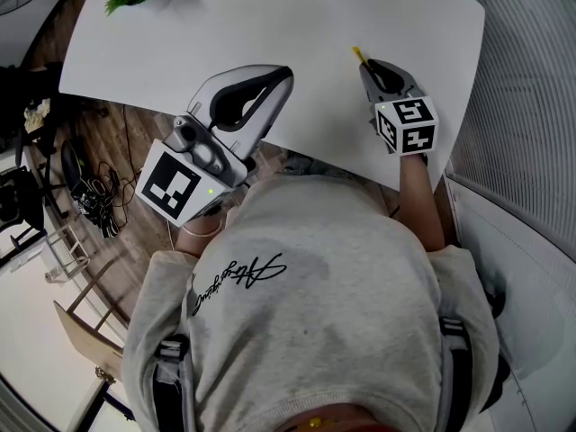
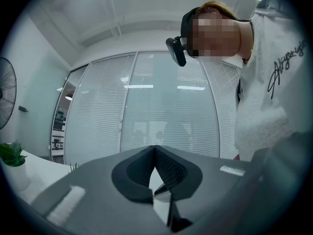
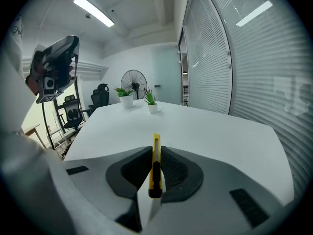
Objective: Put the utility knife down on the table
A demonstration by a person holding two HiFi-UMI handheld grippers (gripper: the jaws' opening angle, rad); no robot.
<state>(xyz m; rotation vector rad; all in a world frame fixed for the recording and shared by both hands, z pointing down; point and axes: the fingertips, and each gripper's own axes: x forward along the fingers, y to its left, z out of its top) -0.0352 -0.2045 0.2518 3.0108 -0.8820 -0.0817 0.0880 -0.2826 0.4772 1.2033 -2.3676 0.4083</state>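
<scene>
The utility knife (image 3: 155,168) is clamped on edge between the jaws of the right gripper (image 1: 369,66), which is tilted downward above the table (image 1: 270,25) near its right-hand near edge. The left gripper (image 1: 281,77) is held level across the near edge, jaws closed together on nothing.

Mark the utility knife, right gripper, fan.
utility knife (image 3: 155,166), right gripper view, yellow body.
right gripper (image 1: 371,67), head view, between its fingertips.
fan (image 3: 134,83), right gripper view, round guard.
</scene>
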